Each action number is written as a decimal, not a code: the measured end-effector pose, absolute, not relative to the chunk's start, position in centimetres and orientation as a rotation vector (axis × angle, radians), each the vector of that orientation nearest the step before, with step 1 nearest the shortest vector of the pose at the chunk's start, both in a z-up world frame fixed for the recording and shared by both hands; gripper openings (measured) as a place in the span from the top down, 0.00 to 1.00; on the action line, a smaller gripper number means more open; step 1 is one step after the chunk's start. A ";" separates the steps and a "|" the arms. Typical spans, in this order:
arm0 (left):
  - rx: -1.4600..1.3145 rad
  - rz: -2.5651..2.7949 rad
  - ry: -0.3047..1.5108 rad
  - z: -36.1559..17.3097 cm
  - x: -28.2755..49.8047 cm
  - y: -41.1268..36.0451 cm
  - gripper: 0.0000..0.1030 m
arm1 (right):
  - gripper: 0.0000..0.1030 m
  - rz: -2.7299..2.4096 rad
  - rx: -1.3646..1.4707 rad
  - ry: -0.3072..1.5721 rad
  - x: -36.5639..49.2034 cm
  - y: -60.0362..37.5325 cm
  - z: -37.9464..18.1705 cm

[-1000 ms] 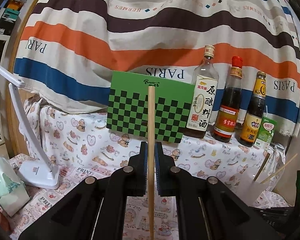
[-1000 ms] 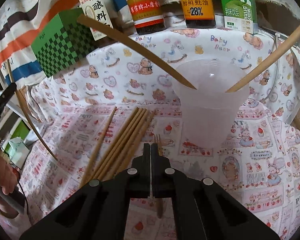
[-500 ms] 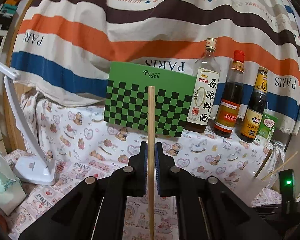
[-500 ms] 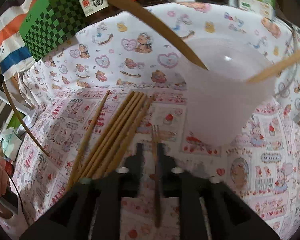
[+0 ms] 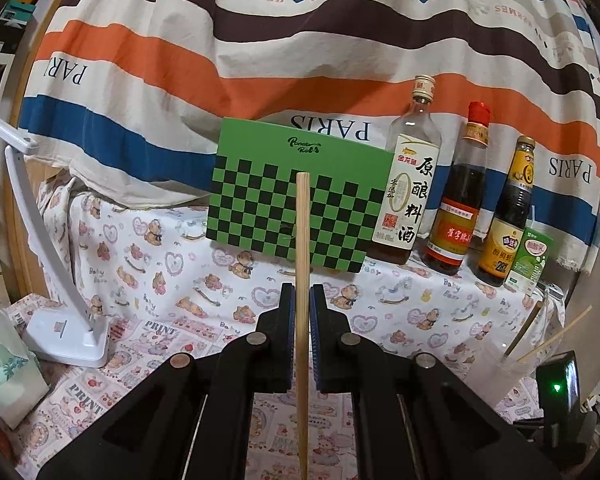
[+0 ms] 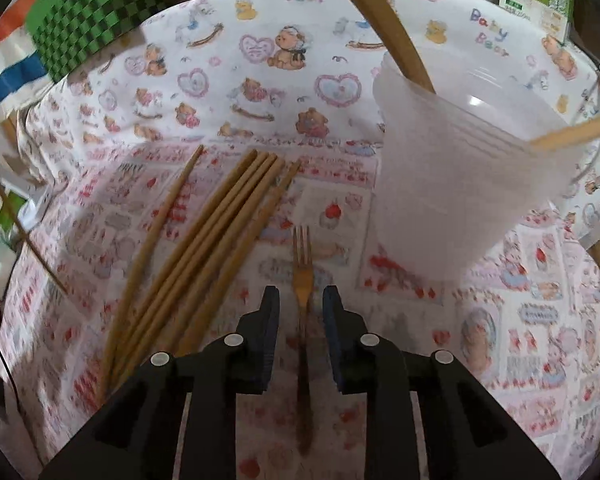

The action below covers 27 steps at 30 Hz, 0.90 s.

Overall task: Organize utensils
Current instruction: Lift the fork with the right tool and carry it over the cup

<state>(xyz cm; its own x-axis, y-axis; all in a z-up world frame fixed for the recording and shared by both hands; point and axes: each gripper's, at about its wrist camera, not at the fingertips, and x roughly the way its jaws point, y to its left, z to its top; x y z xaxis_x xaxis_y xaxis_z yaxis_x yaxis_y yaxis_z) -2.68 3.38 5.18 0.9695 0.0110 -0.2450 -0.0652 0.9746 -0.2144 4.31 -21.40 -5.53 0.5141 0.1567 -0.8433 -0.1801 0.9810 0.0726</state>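
Chopstick (image 5: 302, 240) clamped upright in left jaws; right jaws apart, straddling fork (image 6: 302, 276).

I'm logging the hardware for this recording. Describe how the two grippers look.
Both are matte black plastic. The left gripper and right gripper each have two angular, cut-out arms with round silver pivot pins, ending in flat rectangular fingers lined with ribbed blue pads. No cables, markings or sleeves show.
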 end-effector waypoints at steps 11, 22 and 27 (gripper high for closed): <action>-0.212 0.050 0.242 5.2 -2.8 3.1 0.94 | 0.96 0.186 -0.025 0.906 1.6 -22.3 -2.8; -0.241 0.026 0.247 5.2 -2.8 3.4 0.94 | 0.96 0.200 0.017 0.702 -3.2 -23.7 4.2; -0.241 0.028 0.248 5.2 -2.7 3.3 0.94 | 0.96 0.154 0.051 0.589 -2.8 -25.3 7.2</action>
<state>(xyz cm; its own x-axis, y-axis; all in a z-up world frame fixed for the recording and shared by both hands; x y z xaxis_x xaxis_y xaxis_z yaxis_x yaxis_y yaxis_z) -2.68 3.32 5.19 0.9692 -0.0018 -0.2463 -0.0573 0.9708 -0.2328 -2.83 -25.35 7.20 0.8203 0.1590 -0.5494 -0.1300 0.9873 0.0916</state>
